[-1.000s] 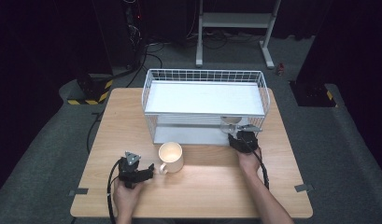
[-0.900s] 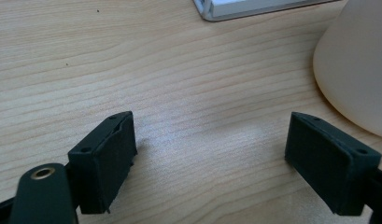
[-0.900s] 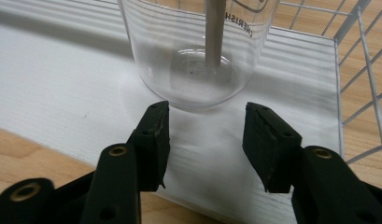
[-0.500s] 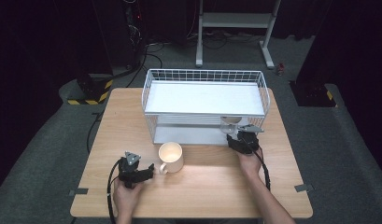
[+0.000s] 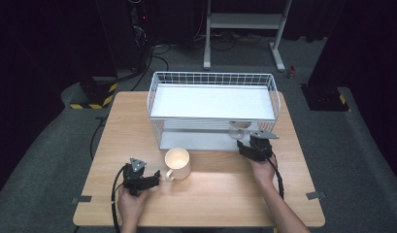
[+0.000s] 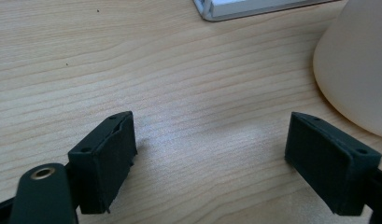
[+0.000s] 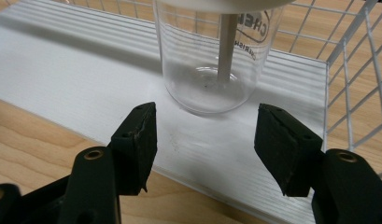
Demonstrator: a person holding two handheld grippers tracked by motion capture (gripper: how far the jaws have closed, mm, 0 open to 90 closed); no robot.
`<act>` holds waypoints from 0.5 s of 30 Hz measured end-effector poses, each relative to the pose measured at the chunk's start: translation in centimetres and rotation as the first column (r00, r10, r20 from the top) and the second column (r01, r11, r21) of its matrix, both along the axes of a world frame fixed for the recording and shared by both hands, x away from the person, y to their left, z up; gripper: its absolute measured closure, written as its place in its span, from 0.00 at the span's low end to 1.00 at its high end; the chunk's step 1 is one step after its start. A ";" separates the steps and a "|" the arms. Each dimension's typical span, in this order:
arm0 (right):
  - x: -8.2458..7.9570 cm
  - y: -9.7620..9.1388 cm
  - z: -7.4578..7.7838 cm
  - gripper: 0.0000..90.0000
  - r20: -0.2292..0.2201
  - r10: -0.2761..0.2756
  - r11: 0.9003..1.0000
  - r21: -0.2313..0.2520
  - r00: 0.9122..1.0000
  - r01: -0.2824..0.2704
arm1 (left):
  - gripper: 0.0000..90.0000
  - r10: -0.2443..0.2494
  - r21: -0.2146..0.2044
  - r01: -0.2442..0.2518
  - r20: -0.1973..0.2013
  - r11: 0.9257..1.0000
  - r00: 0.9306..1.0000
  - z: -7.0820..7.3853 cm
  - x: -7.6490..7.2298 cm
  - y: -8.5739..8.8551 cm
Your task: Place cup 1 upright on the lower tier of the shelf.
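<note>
Clear cup (image 7: 211, 60) just beyond right tool (image 7: 205, 130), jaws apart

A wooden table (image 5: 138, 116) stands on a grey floor (image 5: 50, 145). Past the far edge of the table there is a white metal stand (image 5: 244, 22). Black cables (image 5: 152, 53) lie on the floor beside it. A black and yellow striped block (image 5: 91, 92) sits near the table's far left corner.

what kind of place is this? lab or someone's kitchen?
Looks like a lab or recording studio, not a kitchen: black curtains all round, loose cables on grey carpet, hazard-striped tape by the lone wooden table.
</note>
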State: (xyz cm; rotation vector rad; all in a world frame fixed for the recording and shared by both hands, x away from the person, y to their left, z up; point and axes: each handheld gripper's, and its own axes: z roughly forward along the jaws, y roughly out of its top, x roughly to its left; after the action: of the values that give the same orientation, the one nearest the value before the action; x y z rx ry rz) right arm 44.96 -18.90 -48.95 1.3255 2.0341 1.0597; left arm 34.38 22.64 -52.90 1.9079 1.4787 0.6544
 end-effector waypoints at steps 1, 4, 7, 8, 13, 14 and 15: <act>0.0 0.0 0.0 0.44 0.000 0.000 1.000 0.000 1.000 0.000 | 0.18 0.000 0.000 0.000 0.000 1.000 1.000 0.0 0.0 0.0; -0.4 -0.3 0.0 0.44 -0.002 0.014 1.000 0.003 1.000 -0.014 | 0.18 0.000 0.000 0.000 0.000 1.000 1.000 0.0 0.0 0.0; -0.6 -0.4 0.1 0.44 0.001 0.017 1.000 0.004 1.000 -0.017 | 0.18 0.000 0.000 0.000 0.000 1.000 1.000 0.0 0.0 0.0; -0.7 -0.4 0.1 0.44 0.000 0.015 1.000 0.007 1.000 -0.015 | 0.18 0.000 0.000 0.000 0.000 1.000 1.000 0.0 0.0 0.0; -1.1 -0.8 0.3 0.44 0.006 0.018 1.000 0.019 1.000 -0.018 | 0.18 0.000 0.000 0.000 0.000 1.000 1.000 0.0 0.0 0.0; -1.2 -0.9 0.3 0.44 0.004 0.016 1.000 0.022 1.000 -0.016 | 0.18 0.000 0.000 0.000 0.000 1.000 1.000 0.0 0.0 0.0; -1.3 -1.0 0.3 0.44 0.007 0.019 1.000 0.021 1.000 -0.019 | 0.18 0.000 0.000 0.000 0.000 1.000 1.000 0.0 0.0 0.0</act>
State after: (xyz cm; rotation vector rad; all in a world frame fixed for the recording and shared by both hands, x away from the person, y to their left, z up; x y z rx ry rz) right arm 43.67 -19.86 -48.66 1.3145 2.0395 1.0956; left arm 34.38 22.63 -52.90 1.9076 1.4789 0.6542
